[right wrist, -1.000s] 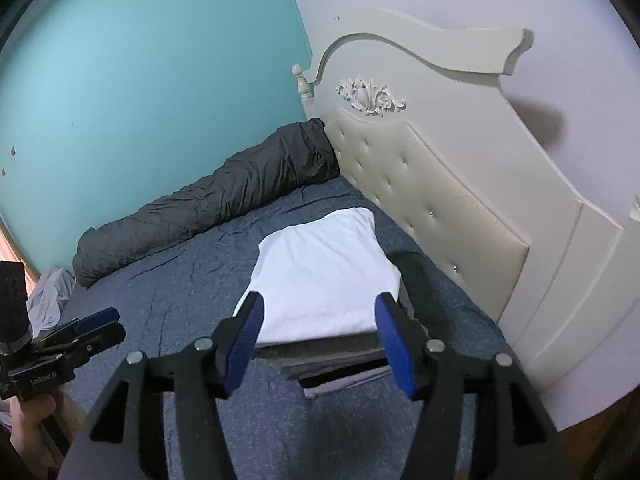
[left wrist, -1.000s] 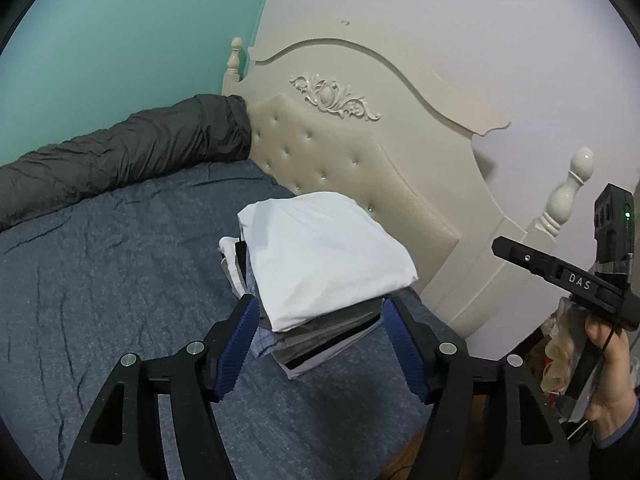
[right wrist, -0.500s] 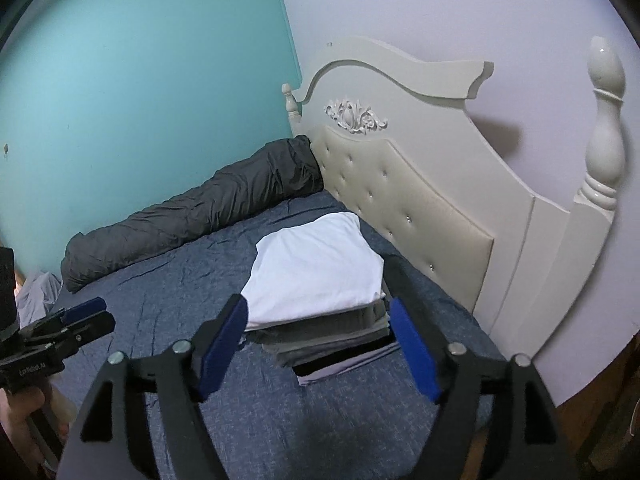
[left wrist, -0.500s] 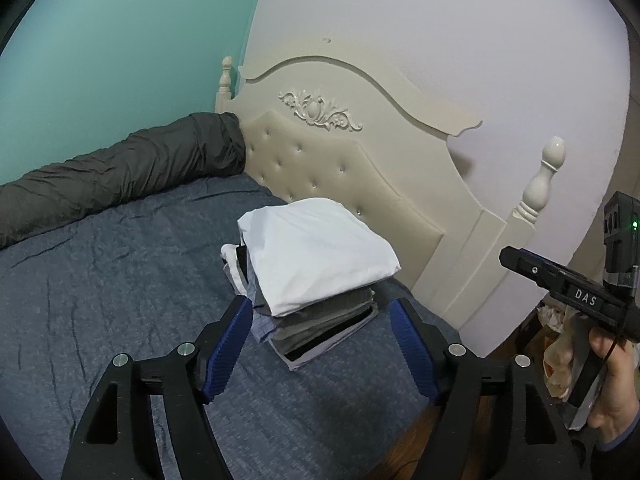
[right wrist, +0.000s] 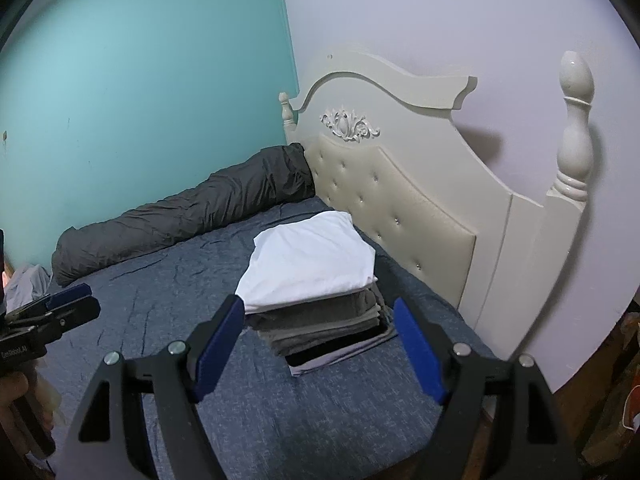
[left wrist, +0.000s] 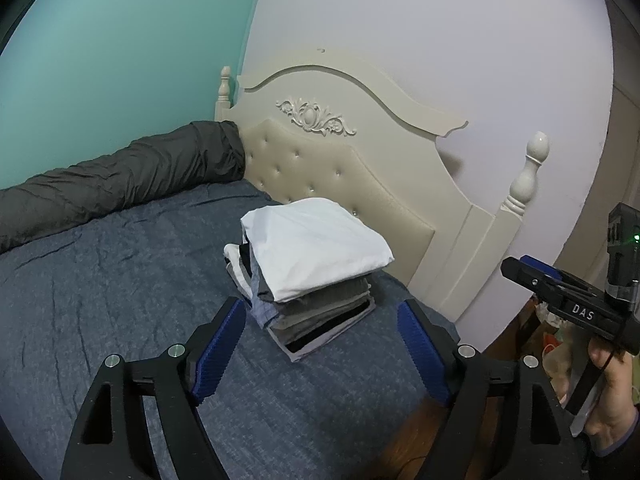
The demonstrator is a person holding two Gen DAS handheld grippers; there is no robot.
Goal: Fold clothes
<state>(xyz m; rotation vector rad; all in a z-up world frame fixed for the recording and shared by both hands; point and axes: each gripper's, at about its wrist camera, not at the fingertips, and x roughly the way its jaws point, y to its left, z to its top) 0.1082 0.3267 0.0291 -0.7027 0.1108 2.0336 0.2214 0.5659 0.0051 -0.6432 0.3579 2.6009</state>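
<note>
A stack of folded clothes lies on the blue bed sheet near the headboard, with a white garment on top and grey and dark ones below. My left gripper hovers in front of the stack, its jaws opening, with nothing between the blue pads. My right gripper is open and empty, also short of the stack. Each gripper shows in the other's view: the right gripper at the right edge, the left gripper at the left edge, both in a person's hand.
A cream tufted headboard with a turned post stands behind the stack. A rolled dark grey duvet lies along the teal wall. Light grey cloth sits at the far left. Wooden floor shows beyond the bed corner.
Both grippers have drawn back from the stack, which now looks smaller and farther off. Their jaws have spread wider. The stack has stayed in place.
</note>
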